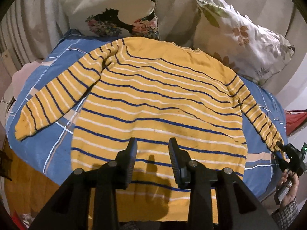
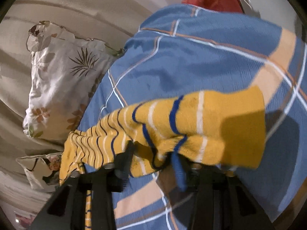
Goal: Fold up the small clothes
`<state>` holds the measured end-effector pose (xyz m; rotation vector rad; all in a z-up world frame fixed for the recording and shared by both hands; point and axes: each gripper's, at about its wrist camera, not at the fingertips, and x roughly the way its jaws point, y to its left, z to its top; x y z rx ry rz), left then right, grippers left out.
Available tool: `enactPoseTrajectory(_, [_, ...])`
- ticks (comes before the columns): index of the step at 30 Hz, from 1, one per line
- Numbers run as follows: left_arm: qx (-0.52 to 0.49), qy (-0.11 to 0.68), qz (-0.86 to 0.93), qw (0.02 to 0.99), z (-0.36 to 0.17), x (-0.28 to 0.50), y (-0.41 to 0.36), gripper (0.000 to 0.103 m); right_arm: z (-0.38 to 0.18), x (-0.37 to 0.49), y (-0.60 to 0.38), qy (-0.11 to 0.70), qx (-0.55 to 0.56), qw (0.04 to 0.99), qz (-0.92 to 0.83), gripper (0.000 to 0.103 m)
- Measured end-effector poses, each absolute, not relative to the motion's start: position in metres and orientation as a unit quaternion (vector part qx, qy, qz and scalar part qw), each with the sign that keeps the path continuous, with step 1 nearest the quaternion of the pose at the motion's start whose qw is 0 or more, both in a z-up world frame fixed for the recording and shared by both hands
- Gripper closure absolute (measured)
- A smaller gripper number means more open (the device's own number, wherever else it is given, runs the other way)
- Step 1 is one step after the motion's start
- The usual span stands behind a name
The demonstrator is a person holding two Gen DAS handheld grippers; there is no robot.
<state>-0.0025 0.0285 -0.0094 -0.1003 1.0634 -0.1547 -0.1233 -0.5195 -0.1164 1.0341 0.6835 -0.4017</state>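
The left gripper [image 1: 153, 153] hangs over the lower part of the sweater [image 1: 157, 103] with its two fingers [image 1: 132, 153] spread apart and nothing between them; its shadow falls on the cloth just below. The right gripper [image 2: 153, 157] has its fingers pinched onto the end of the sweater's sleeve [image 2: 191, 122], the cuff bunched and folded over the tips, with a blue stripe crumpled right at the pinch. In the left camera's view this same gripper [image 1: 282, 149] sits at about 4 o'clock, holding the sleeve tip [image 1: 268, 132] out past the sweater's side, with the person's hand [image 1: 287, 186] behind it.

The sweater lies flat and face down on a blue checked bedsheet [image 1: 48, 99], its body spread wide across the middle. It is mustard yellow with thin dark-blue and white stripes running crosswise; the band near the neck at 12 o'clock is plain yellow. The other sleeve [image 1: 55, 99] stretches out towards 9 o'clock, lying flat on the sheet with its cuff free. The held sleeve runs narrow and slightly twisted towards 4 o'clock. The hem hangs over the near edge at 6 o'clock.

Beyond the neckline, two pillows lean against a pale curtain [image 1: 28, 19]: a printed pillow [image 1: 113, 9] with a dark figure and flowers at 11 o'clock, and a white leaf-patterned pillow [image 1: 239, 34] at 1 o'clock. Something red [image 1: 295, 120] shows at 3 o'clock past the bed's edge. No container appears in either view.
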Motion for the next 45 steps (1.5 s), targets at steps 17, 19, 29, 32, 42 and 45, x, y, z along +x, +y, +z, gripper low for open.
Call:
enactPoseTrajectory(17, [-0.003, 0.512, -0.027, 0.858, -0.025, 0.03, 0.071, 0.07, 0.03, -0.031, -0.416, 0.298, 0.258, 0.915, -0.087, 0.097])
enactPoseTrajectory(19, [-0.014, 0.515, -0.029, 0.857, -0.028, 0.037, 0.088, 0.07, 0.039, -0.01, -0.386, 0.303, 0.239, 0.92, -0.063, 0.097])
enactPoseTrajectory(29, [-0.075, 0.519, -0.012, 0.851, -0.035, 0.076, 0.199, 0.07, 0.021, 0.135, -0.155, 0.38, 0.129, 0.911, 0.094, 0.097])
enactPoseTrajectory(32, [-0.082, 0.525, -0.009, 0.847, -0.039, 0.082, 0.222, 0.07, -0.012, 0.162, -0.091, 0.413, 0.083, 0.899, 0.123, 0.097])
enactPoseTrajectory(42, [-0.104, 0.544, -0.018, 0.832, -0.056, 0.096, 0.264, 0.07, -0.07, 0.169, 0.014, 0.459, 0.011, 0.873, 0.167, 0.044])
enactPoseTrajectory(45, [-0.11, 0.545, -0.023, 0.831, -0.058, 0.101, 0.268, 0.07, -0.053, 0.161, 0.006, 0.454, 0.024, 0.871, 0.184, 0.042])
